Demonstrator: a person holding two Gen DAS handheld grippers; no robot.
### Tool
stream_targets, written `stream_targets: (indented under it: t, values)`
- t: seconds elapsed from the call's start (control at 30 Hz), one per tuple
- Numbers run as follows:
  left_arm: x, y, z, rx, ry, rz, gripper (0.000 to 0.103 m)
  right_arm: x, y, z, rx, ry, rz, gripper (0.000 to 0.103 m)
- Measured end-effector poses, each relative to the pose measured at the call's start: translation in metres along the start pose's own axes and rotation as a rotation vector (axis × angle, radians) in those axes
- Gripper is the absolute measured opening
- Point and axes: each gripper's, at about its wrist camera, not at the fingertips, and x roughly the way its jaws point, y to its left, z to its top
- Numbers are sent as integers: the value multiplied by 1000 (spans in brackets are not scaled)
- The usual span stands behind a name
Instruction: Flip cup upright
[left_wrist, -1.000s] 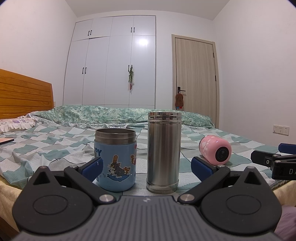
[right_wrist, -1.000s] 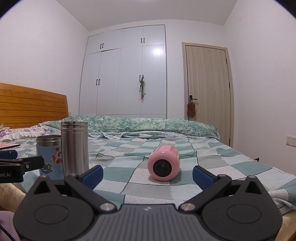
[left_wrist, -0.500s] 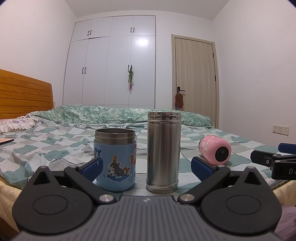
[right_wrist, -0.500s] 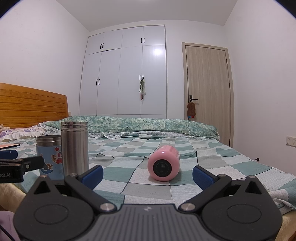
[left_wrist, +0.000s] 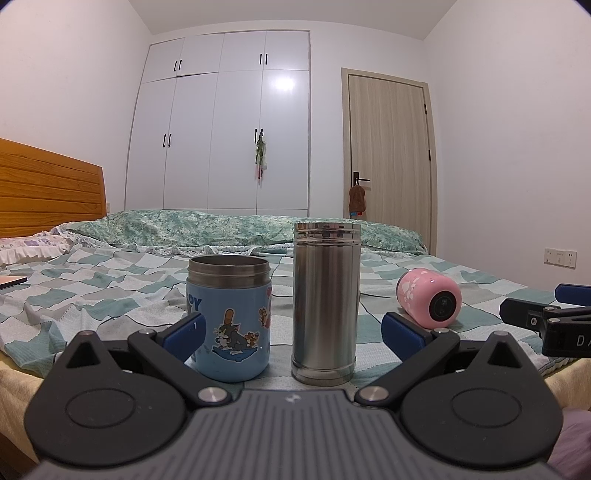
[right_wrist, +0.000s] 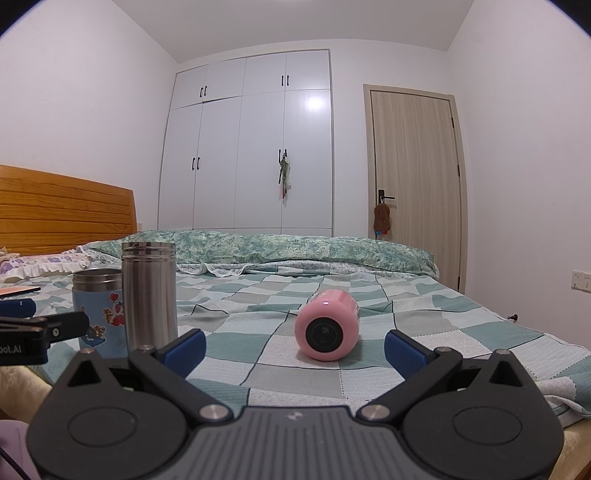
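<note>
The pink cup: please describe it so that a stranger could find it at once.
On the checkered bed, three containers sit near the front edge. The pink cup is apart, to the right of the steel flask and blue cartoon cup. Only it lies on its side.

Blue letters ending in "Y" are showing on the blue cartoon cup (left_wrist: 231, 325), just left of the steel flask (left_wrist: 326, 302). The left gripper (right_wrist: 22, 343), left of that flask, is showing "oot.AI".
</note>
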Motion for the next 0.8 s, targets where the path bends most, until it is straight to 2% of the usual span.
stream_targets:
  t: [0.63, 0.8]
  values:
    - [2, -1, 6, 16, 5, 0, 103, 0, -2, 1, 8, -6, -3, 103]
    - [3, -17, 10, 63, 9, -41, 103, -1, -8, 6, 4, -5, 5, 103]
